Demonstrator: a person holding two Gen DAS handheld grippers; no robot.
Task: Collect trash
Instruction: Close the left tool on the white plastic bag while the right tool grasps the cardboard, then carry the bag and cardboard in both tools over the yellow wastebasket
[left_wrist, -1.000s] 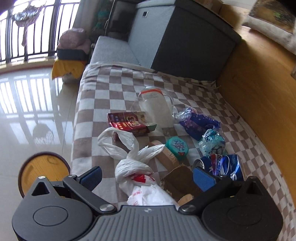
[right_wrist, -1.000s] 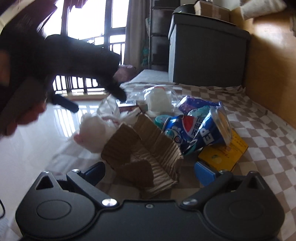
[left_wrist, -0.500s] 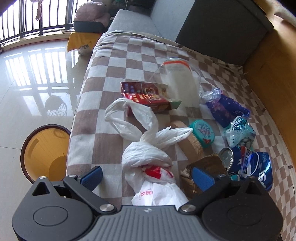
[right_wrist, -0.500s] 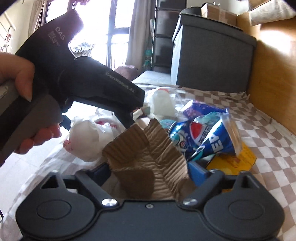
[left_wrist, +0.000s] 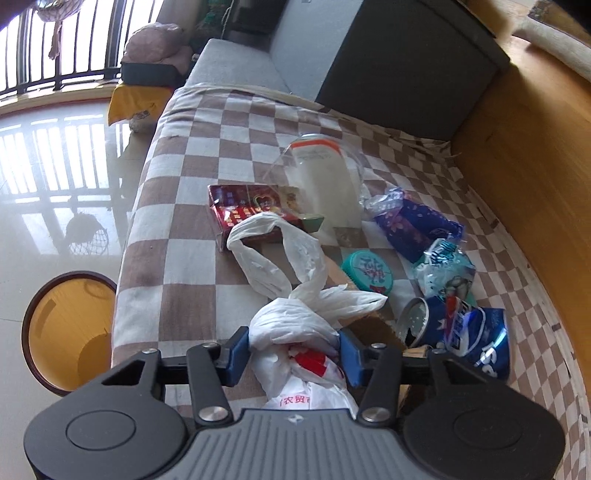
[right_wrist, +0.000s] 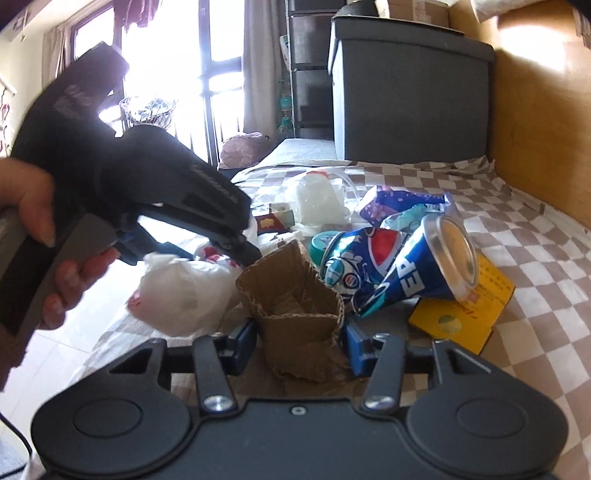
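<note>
The left gripper (left_wrist: 293, 355) is clamped on the knotted neck of a white bag (left_wrist: 295, 325) lying near the edge of the checked blanket (left_wrist: 192, 221). The right gripper (right_wrist: 301, 345) squeezes a piece of torn cardboard (right_wrist: 295, 306) between its blue pads (right_wrist: 246, 341). Crushed Pepsi cans (right_wrist: 399, 273) lie just right of the cardboard, on a yellow box (right_wrist: 465, 314). A bin (left_wrist: 66, 328) stands on the floor beside the blanket.

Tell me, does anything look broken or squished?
Yes. The blue cans by the right gripper are crushed, and the cardboard between its fingers is torn and crumpled.
</note>
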